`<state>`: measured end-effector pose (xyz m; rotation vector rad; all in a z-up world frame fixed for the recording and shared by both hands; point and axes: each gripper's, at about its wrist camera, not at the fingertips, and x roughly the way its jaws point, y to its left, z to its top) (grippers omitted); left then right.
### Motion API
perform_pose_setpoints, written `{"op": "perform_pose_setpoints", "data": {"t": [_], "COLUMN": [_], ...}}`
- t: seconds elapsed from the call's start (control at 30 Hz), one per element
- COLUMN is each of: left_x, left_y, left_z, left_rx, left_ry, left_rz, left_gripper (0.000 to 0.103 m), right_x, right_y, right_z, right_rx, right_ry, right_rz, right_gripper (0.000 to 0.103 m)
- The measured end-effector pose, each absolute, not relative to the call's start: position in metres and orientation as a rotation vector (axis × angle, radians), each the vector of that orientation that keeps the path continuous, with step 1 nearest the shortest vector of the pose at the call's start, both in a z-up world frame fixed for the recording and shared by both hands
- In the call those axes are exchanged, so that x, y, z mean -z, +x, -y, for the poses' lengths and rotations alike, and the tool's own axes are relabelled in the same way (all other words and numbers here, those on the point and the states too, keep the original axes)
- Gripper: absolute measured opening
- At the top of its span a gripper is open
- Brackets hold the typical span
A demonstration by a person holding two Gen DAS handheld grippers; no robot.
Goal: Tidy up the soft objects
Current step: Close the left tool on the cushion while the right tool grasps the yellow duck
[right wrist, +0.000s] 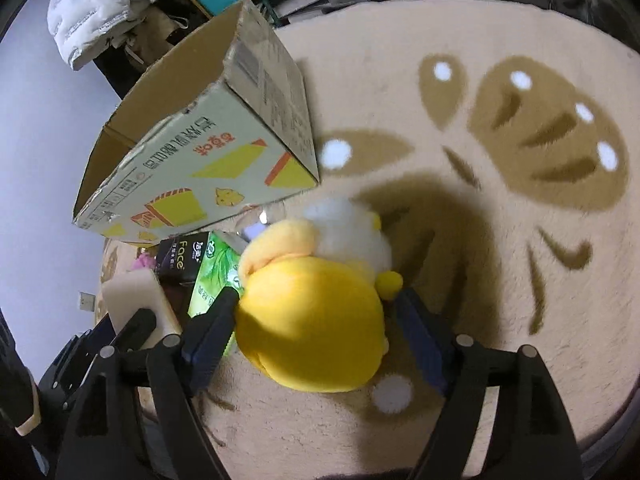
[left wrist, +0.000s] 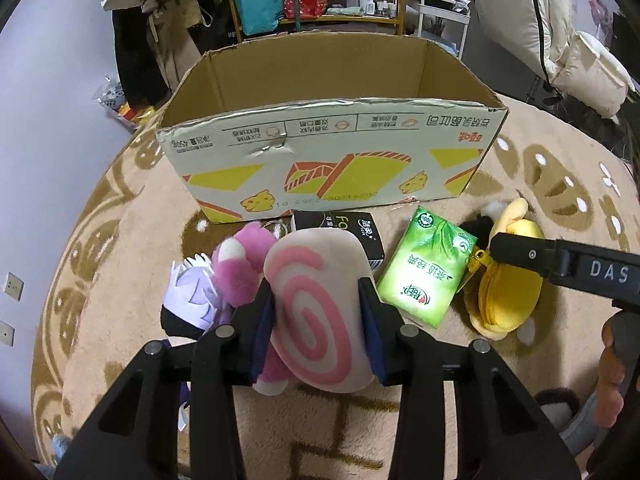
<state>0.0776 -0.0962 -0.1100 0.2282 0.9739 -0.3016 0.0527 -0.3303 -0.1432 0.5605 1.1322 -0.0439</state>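
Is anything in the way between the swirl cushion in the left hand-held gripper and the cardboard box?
Only the box's near wall. The swirl cushion, clamped in the left hand-held gripper, must clear its rim. The black tissue pack lies low on the rug between them.

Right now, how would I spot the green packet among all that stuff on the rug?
Find the big open cardboard box on the beige rug; a row of small things lies along its printed front. The green packet lies flat in that row, between a black packet and a yellow plush toy. It alone is bright green, flat and leaf-printed, not furry.
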Motion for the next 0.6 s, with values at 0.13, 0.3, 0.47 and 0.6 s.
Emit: {"op": "perform_pose_setpoints", "data": {"t": [0.13, 0.3, 0.47, 0.6], "left_x": [0.103, 0.094, 0.082, 0.075], "left_y": [0.075, 0.073, 0.068, 0.061], "left_z": [0.089, 0.078, 0.069, 0.067], "left_rx": [0.299, 0.291, 0.258, 0.218], "left_ry": [0.196, 0.149, 0.133, 0.173], "left_rz": [-0.959, -0.937, -0.888, -0.833], "left_gripper": [0.039, 0.039, 0.039, 0.039], "right_x": [0.133, 0.127, 0.117, 0.112], "right_y": [0.052, 0.049, 0.046, 0.041], "right_z": [0.316, 0.305, 0.304, 0.313], "right_rx": [0.036, 0.049, 0.064, 0.066], "right_ry": [0.454, 0.376, 0.363, 0.389], "right_rz": [-1.103, -1.084, -1.047, -1.021], "right_gripper": [0.069, 0.068, 0.068, 0.068]}}
